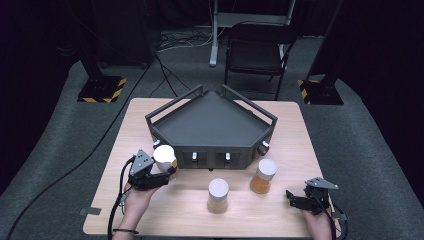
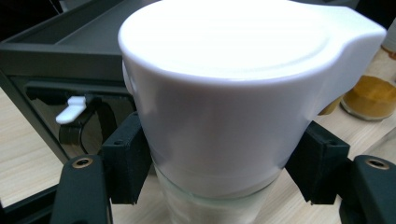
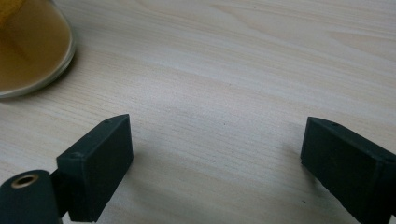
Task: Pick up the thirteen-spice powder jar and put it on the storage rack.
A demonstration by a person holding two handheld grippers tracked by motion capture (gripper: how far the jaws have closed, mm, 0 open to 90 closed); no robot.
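Observation:
My left gripper [image 1: 169,172] is shut on a glass jar with a white flip-top lid [image 1: 164,156], held in front of the tray's left corner. In the left gripper view the jar [image 2: 224,116] sits between the black pads [image 2: 126,158], which press just below the lid. Two more white-lidded jars of orange-brown spice stand on the table: one in the middle [image 1: 218,195], one to its right [image 1: 263,176]. My right gripper [image 1: 290,197] rests low at the table's right front, open, with bare wood between its pads [image 3: 100,163]. The base of a spice jar [image 3: 28,46] shows at its upper left.
A dark grey five-sided tray [image 1: 212,122] with raised rails stands at the back centre of the wooden table [image 1: 165,210]. A black chair [image 1: 257,52] and stand bases with yellow-black stripes [image 1: 102,89] sit on the floor beyond the table.

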